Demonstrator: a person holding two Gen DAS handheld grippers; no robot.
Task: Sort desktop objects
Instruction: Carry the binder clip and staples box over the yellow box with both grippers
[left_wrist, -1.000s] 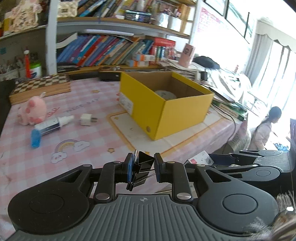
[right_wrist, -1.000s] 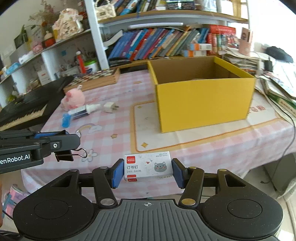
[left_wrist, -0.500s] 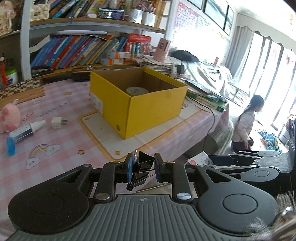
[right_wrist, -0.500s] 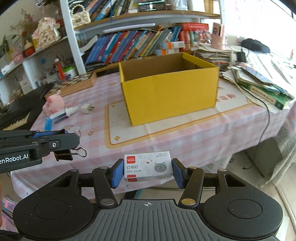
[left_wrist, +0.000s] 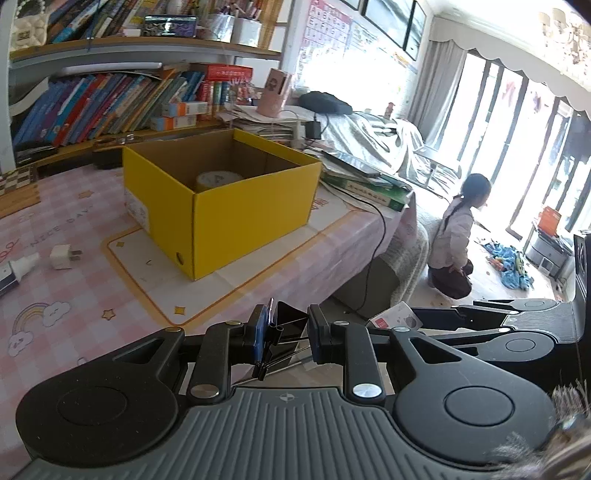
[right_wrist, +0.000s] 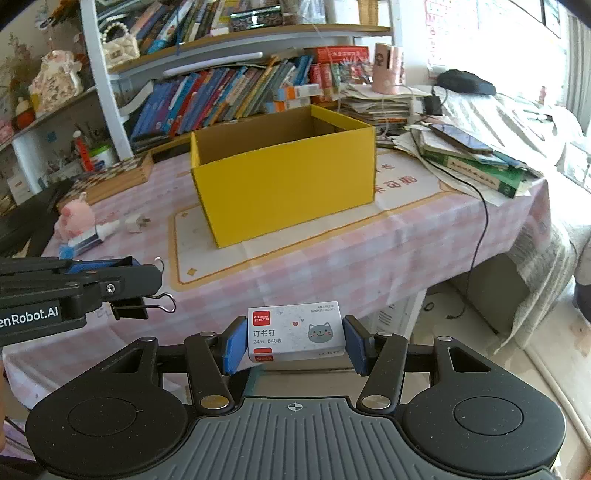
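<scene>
My left gripper (left_wrist: 286, 332) is shut on a black binder clip (left_wrist: 286, 321), held in the air in front of the table's near edge. My right gripper (right_wrist: 295, 341) is shut on a white staple box (right_wrist: 295, 330) with a grey cat printed on it, also short of the table. The open yellow cardboard box (left_wrist: 221, 199) stands on a cream mat; a roll of tape (left_wrist: 218, 180) lies inside it. In the right wrist view the yellow cardboard box (right_wrist: 284, 184) is straight ahead, and the left gripper (right_wrist: 147, 291) with the binder clip (right_wrist: 144, 306) shows at the left.
On the pink checked tablecloth (left_wrist: 44, 295) lie a white plug adapter (left_wrist: 62, 256), a small bottle (right_wrist: 92, 236) and a pink plush toy (right_wrist: 77, 218). Books and papers (right_wrist: 472, 158) pile up at the table's right end, with a cable hanging down. A person (left_wrist: 454, 236) crouches on the floor at right.
Both grippers swung to the right along the table's front; the yellow box now sits more to the left in both views. Both grips are unchanged.
</scene>
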